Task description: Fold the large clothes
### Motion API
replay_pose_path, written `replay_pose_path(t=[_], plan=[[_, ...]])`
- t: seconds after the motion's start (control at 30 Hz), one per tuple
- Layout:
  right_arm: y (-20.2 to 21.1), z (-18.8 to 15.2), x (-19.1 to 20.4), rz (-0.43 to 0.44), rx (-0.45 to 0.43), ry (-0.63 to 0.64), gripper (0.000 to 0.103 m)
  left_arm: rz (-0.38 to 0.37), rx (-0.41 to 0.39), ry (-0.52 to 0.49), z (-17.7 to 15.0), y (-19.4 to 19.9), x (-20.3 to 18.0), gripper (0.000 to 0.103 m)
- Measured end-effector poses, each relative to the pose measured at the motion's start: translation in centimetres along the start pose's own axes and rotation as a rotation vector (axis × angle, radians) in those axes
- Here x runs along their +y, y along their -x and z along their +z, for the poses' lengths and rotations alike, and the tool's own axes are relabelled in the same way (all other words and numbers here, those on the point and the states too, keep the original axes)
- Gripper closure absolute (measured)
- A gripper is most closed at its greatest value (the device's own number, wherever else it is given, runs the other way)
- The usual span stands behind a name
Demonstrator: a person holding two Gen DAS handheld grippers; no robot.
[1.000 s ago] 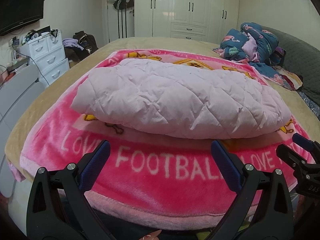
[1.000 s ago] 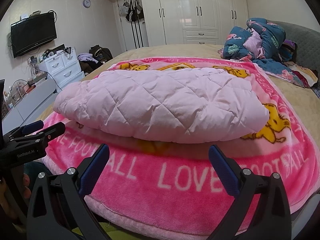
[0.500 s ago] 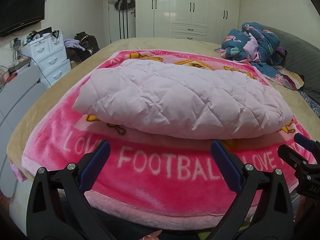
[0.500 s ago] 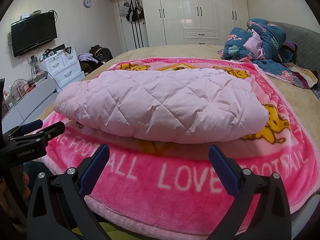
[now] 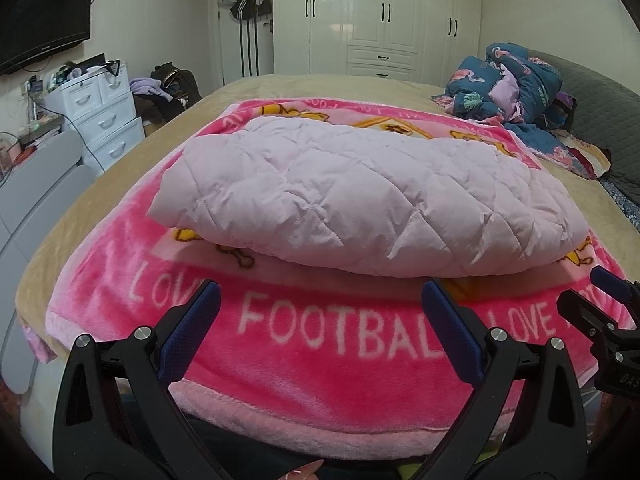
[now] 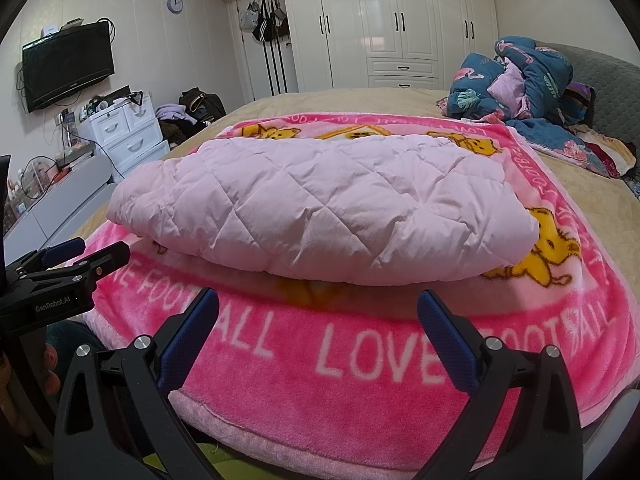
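Note:
A pale pink quilted jacket (image 5: 360,196) lies folded into a thick bundle on a pink "LOVE FOOTBALL" blanket (image 5: 332,332) spread on the bed; it also shows in the right wrist view (image 6: 320,208). My left gripper (image 5: 320,300) is open and empty, held off the bed's near edge in front of the jacket. My right gripper (image 6: 318,304) is open and empty too, beside the left one, also short of the jacket. Each gripper shows at the edge of the other's view, the right one (image 5: 608,320) and the left one (image 6: 68,272).
A heap of blue patterned bedding (image 5: 516,92) lies at the bed's far right by a grey headboard (image 5: 600,120). White drawers (image 5: 104,116) and a wall TV (image 5: 44,40) stand at the left. White wardrobes (image 5: 380,20) fill the far wall.
Both grippers have stayed open and nearly still; the left view has shifted slightly. The jacket has not moved.

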State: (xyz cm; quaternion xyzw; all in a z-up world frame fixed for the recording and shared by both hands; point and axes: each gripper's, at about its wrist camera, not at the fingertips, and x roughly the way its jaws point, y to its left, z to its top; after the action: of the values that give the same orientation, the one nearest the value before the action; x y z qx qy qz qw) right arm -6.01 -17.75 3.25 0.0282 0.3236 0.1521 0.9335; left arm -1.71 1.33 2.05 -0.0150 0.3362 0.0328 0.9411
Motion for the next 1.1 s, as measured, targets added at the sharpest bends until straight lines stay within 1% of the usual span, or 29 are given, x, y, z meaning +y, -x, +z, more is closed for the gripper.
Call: replay_pose_path(t=[0.63,0.83,0.97,1.03,1.1], plan=[[-0.12,-0.07,0.05,0.000,0.000,0.005,0.004,0.008,0.001,0.001,-0.20,0.03,0.33,0.009],[-0.11,-0.07,0.06,-0.001,0.000,0.008,0.004,-0.001,-0.002,0.001,-0.25,0.09,0.44,0.009],[-0.24,-0.03,0.00,-0.012,-0.002,0.009,0.004,0.001,-0.017,-0.001,-0.30,0.22,0.53,0.009],[-0.36,0.00,-0.12,-0.017,-0.001,0.009,0.004,0.013,-0.015,-0.004,-0.30,0.14,0.51,0.009],[-0.40,0.06,-0.37,-0.026,-0.002,0.001,0.004,0.008,-0.009,-0.003,-0.32,0.00,0.63,0.009]])
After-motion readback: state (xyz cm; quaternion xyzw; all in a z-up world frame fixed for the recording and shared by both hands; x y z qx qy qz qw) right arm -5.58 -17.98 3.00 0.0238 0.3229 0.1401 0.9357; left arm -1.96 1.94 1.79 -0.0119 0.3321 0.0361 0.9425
